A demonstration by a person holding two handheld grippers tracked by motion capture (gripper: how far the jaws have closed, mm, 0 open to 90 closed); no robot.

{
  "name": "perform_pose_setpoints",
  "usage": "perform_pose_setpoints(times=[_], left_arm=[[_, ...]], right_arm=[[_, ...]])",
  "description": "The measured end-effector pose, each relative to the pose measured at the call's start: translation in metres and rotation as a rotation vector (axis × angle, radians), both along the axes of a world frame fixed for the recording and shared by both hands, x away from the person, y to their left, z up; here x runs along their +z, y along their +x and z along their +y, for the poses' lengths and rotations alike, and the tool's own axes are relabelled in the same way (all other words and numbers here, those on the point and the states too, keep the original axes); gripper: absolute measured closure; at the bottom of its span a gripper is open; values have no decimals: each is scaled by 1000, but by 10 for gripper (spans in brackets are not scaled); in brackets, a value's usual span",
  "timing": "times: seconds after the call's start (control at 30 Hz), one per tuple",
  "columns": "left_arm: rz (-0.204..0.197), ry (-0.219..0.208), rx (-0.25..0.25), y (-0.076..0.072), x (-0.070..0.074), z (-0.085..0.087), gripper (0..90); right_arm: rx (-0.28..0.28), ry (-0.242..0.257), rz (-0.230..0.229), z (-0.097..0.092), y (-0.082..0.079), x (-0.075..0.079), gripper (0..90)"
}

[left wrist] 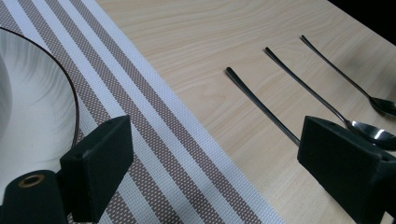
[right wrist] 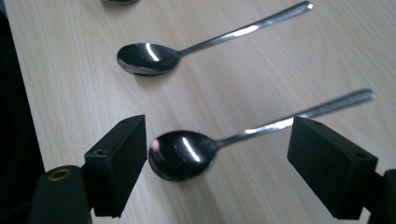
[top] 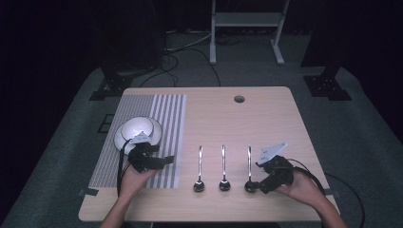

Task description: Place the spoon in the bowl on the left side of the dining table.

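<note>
Striped grey-and-white woven placemat (top: 142, 137) covers left part of the light wooden table (top: 266, 114), its right edge straight, bare wood beyond. White round ceramic bowl (top: 138, 129) sits on the mat's middle, near its left edge. Left gripper (top: 164, 160) hovers over the mat just in front of the bowl, jaws spread wide, nothing between them; in left gripper view the left gripper (left wrist: 212, 163) straddles the mat's right edge, bowl rim (left wrist: 42, 116) at its left jaw. Open wood between mat and cutlery. Three polished steel spoons lie parallel, bowls toward the person, apart from each other: left spoon (top: 199, 168), middle spoon (top: 224, 167), right spoon (top: 249, 168). Right gripper (top: 256, 186) sits at the right spoon's bowl, close to the table's front edge; in right gripper view the right gripper (right wrist: 217, 163) has jaws spread, right spoon (right wrist: 187, 151) lying between them, not pinched, left jaw just beside its bowl. Free wood right of it. Round cable hole (top: 239, 99) near far edge. Grey carpet (top: 356, 133), dark room, white metal frame (top: 247, 28) behind.
</note>
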State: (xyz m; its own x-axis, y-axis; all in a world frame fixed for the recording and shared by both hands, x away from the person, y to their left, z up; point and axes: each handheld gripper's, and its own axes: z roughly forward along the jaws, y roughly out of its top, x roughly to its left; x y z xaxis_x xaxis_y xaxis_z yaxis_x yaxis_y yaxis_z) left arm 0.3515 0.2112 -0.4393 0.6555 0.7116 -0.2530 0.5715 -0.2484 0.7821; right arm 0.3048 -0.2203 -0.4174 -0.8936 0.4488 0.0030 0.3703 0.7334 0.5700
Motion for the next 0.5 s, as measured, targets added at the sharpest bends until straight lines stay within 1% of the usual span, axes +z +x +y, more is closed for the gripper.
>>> perform_pose_setpoints(times=[0.07, 0.17, 0.2, 0.23, 0.27, 0.3, 0.37, 0.4, 0.5], left_arm=[[1, -1, -1, 0, 0, 0, 96], [-2, 2, -3, 0, 1, -1, 96], [-4, 1, -3, 0, 1, -1, 96], [-6, 2, -3, -1, 1, -1, 96], [-6, 2, -3, -1, 1, -1, 96], [-6, 2, -2, -1, 1, 0, 96], [-5, 2, 0, -1, 1, 0, 96], [-5, 4, -1, -1, 1, 1, 96], [-2, 1, -1, -1, 0, 1, 96]], right_arm=[[21, -14, 7, 9, 2, 0, 187], [60, -49, 10, 24, 5, -1, 187], [60, -49, 10, 24, 5, -1, 187], [83, -67, 12, 34, 6, -1, 192], [83, -67, 12, 34, 6, -1, 192], [108, -85, 13, 43, 8, 0, 201], [112, -93, 18, 46, 9, 0, 203], [137, -114, 16, 54, 11, -1, 214], [159, -130, 19, 64, 13, 0, 222]])
